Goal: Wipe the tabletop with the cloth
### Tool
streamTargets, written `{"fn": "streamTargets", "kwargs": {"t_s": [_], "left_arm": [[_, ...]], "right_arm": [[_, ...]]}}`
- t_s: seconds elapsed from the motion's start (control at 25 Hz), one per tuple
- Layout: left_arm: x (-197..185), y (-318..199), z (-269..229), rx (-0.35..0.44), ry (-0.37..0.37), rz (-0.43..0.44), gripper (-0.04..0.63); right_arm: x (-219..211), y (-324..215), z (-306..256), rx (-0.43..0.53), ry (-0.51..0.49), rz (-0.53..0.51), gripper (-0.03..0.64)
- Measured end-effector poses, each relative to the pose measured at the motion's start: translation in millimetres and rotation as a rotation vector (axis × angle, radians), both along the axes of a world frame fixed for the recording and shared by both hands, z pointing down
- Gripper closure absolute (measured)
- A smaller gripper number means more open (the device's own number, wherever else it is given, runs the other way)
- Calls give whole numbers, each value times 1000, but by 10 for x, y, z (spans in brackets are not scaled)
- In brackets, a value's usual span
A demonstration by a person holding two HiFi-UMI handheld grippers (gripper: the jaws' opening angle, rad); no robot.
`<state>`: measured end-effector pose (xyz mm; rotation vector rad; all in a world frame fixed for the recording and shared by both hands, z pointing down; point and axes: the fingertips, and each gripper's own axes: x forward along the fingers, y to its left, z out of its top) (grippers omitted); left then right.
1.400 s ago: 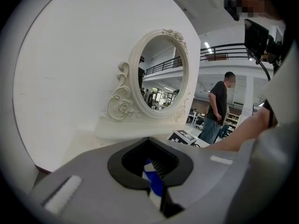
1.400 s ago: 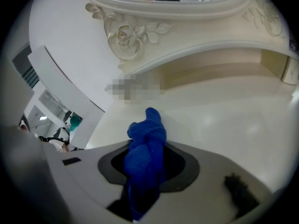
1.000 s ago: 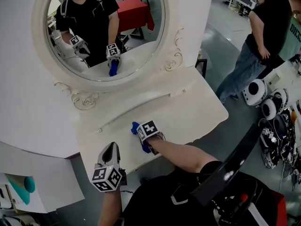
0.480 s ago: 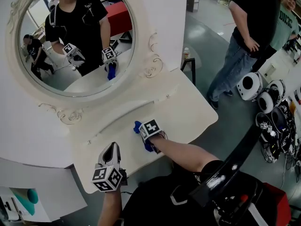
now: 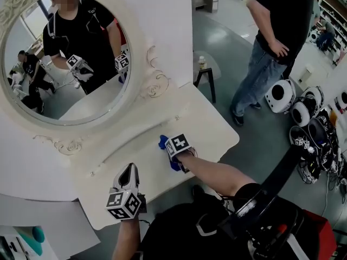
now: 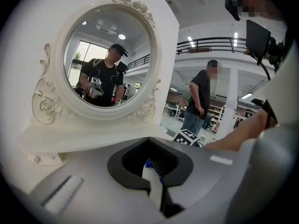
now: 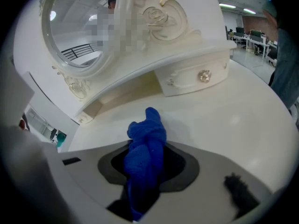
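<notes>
A bunched blue cloth [image 5: 163, 142] lies pressed on the white tabletop [image 5: 209, 130] of a dressing table. My right gripper [image 5: 169, 148] is shut on it, near the middle of the table's front. In the right gripper view the blue cloth [image 7: 147, 143] fills the gap between the jaws of the right gripper [image 7: 142, 171] and bulges out ahead onto the table. My left gripper [image 5: 128, 173] hovers at the table's front left edge, apart from the cloth. In the left gripper view the left gripper [image 6: 153, 178] has its jaws together with nothing between them.
A big round mirror [image 5: 59, 64] in an ornate frame rises behind the table. A low drawer with a knob [image 7: 203, 76] runs under it. A person [image 5: 271, 42] stands on the floor to the right, near a small stool [image 5: 203, 69] and white helmets [image 5: 295, 104].
My right gripper has slid the cloth to the right along the tabletop. The head view has swung, so the table sits further left. The left gripper holds its place.
</notes>
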<state>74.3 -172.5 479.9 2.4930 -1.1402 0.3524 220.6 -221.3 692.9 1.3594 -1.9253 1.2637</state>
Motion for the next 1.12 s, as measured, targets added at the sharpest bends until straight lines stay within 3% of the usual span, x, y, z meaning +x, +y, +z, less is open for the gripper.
{"fn": "streamTargets", "kwargs": {"t_s": [0.6, 1.12], "left_arm": [[935, 3, 4, -4, -30, 90, 588], [1205, 51, 35, -9, -35, 102, 588]], "right_arm": [[1525, -19, -14, 18, 9, 167, 485], [2572, 61, -7, 21, 43, 317, 485]]}}
